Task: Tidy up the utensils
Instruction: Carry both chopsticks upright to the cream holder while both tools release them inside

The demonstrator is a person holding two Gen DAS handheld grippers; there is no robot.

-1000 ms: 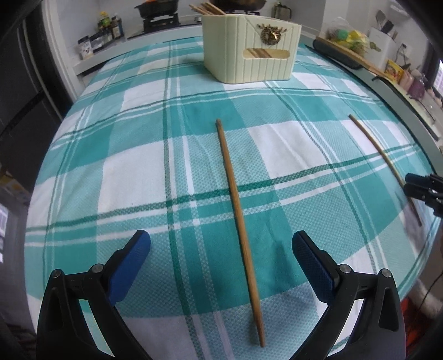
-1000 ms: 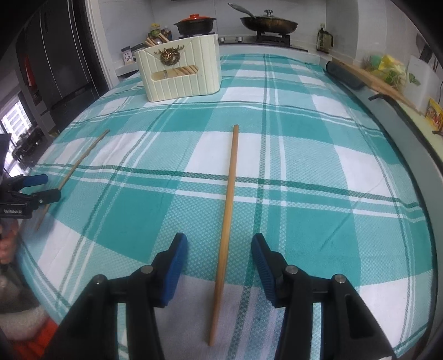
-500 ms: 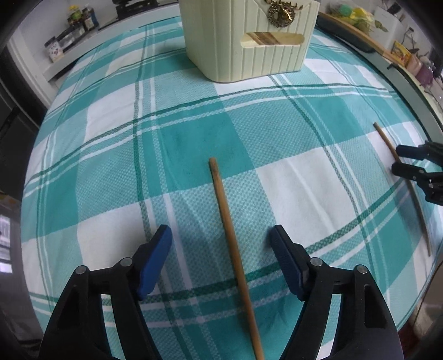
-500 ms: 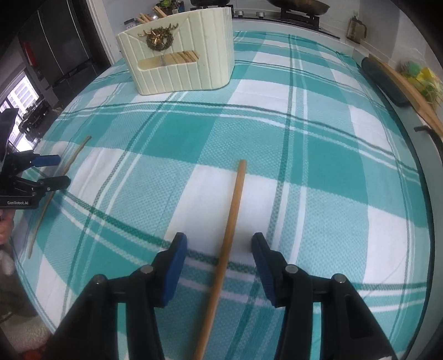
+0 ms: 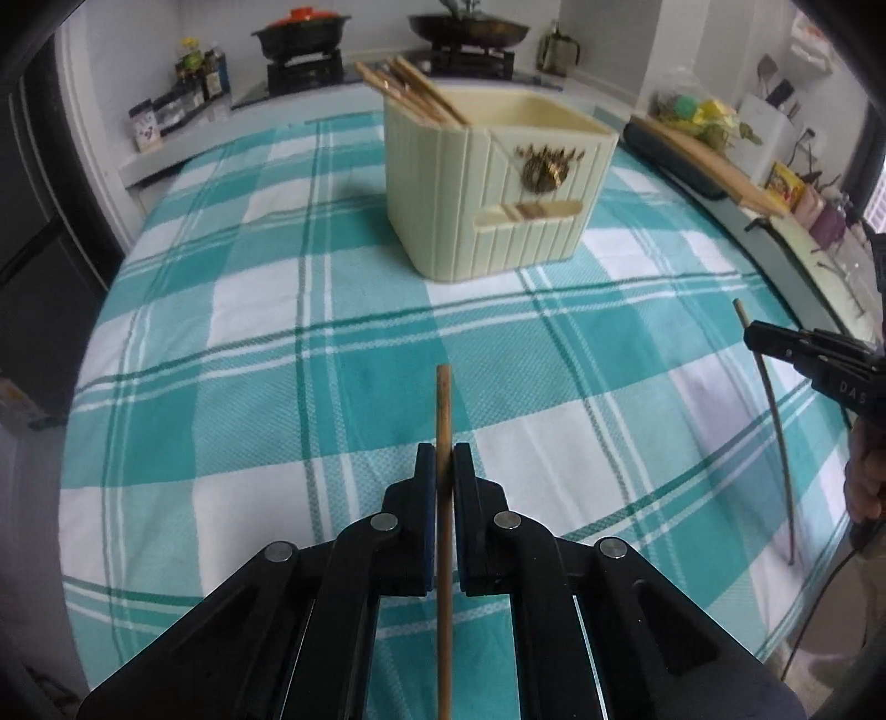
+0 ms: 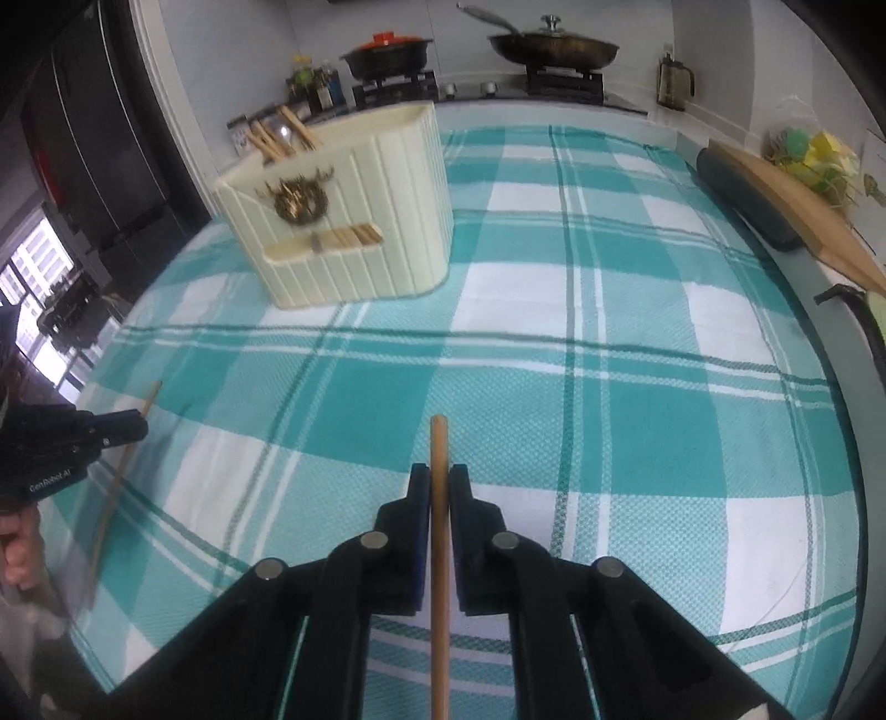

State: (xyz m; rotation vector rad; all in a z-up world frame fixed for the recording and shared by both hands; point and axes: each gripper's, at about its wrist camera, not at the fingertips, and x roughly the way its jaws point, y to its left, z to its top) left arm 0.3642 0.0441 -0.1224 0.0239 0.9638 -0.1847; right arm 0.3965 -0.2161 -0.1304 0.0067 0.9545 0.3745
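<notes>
In the left wrist view my left gripper (image 5: pixel 443 459) is shut on a wooden chopstick (image 5: pixel 443 410) that sticks out forward over the teal plaid cloth. In the right wrist view my right gripper (image 6: pixel 438 482) is shut on a second wooden chopstick (image 6: pixel 438 448). A cream ribbed utensil holder (image 5: pixel 493 188) with several chopsticks (image 5: pixel 410 88) in its back left corner stands ahead; it also shows in the right wrist view (image 6: pixel 343 221). Each gripper shows in the other's view with its chopstick: right gripper (image 5: pixel 758 338), left gripper (image 6: pixel 138 426).
The table (image 6: pixel 609 332) is covered by a teal and white plaid cloth. A wooden board (image 6: pixel 797 210) on a dark mat lies along its right edge. Behind the table is a stove with a red-lidded pot (image 6: pixel 387 52) and a pan (image 6: pixel 554 47), plus bottles (image 5: pixel 199 72).
Both grippers were open around their chopsticks lying on the cloth. Both have since shut on them and lifted them, and the views have tilted up towards the holder.
</notes>
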